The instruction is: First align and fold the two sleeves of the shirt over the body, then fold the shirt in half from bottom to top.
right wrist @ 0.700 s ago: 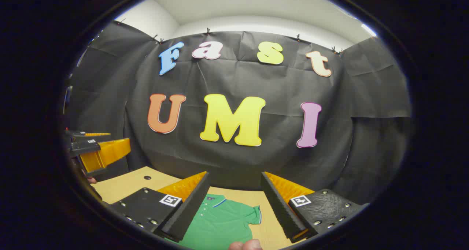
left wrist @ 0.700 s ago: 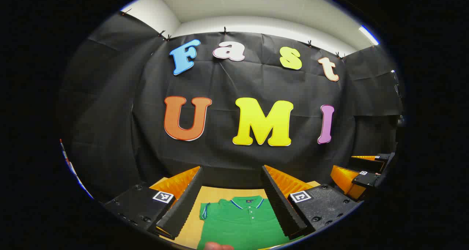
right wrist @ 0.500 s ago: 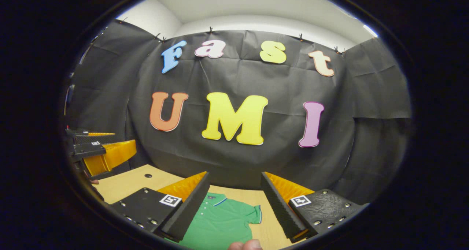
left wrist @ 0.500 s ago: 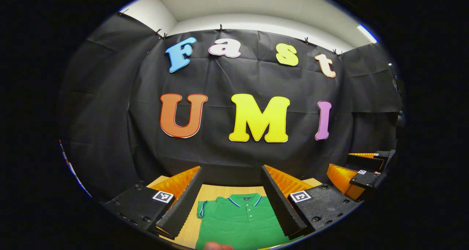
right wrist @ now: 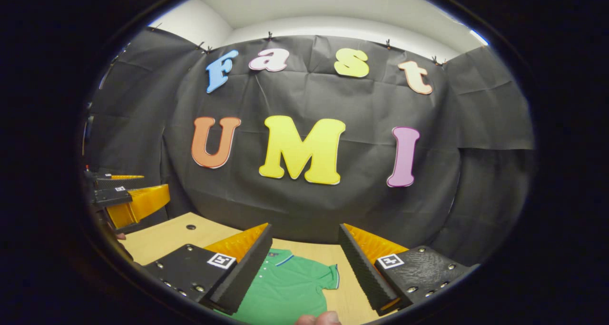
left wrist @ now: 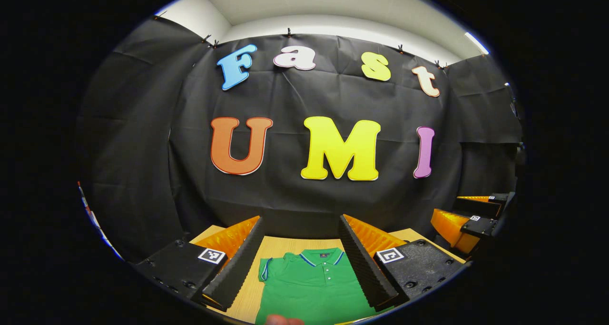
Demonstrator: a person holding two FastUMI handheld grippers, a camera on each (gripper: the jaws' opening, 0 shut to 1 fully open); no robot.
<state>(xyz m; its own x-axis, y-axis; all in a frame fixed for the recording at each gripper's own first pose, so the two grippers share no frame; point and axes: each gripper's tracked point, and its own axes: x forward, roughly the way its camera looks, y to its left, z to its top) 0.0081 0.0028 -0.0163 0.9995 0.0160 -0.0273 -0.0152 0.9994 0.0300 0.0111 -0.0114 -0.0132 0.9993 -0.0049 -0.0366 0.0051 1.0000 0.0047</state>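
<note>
A light wooden table carries the green short-sleeved polo shirt, lying flat, collar toward the wall. The left gripper and right gripper hover above it, fingers spread wide, holding nothing. Best lower each onto a sleeve edge, pinching only one layer.

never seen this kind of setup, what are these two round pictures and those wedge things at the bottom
A person holds a two-finger gripper in each hand, and each carries a fisheye camera looking along its own fingers. The wedges are those fingers. In the left gripper view, the left gripper stands open above a green polo shirt lying flat on a wooden table. In the right gripper view, the right gripper is open too, over the shirt's sleeve. Nothing is held; the shirt looks unfolded so far.
</note>
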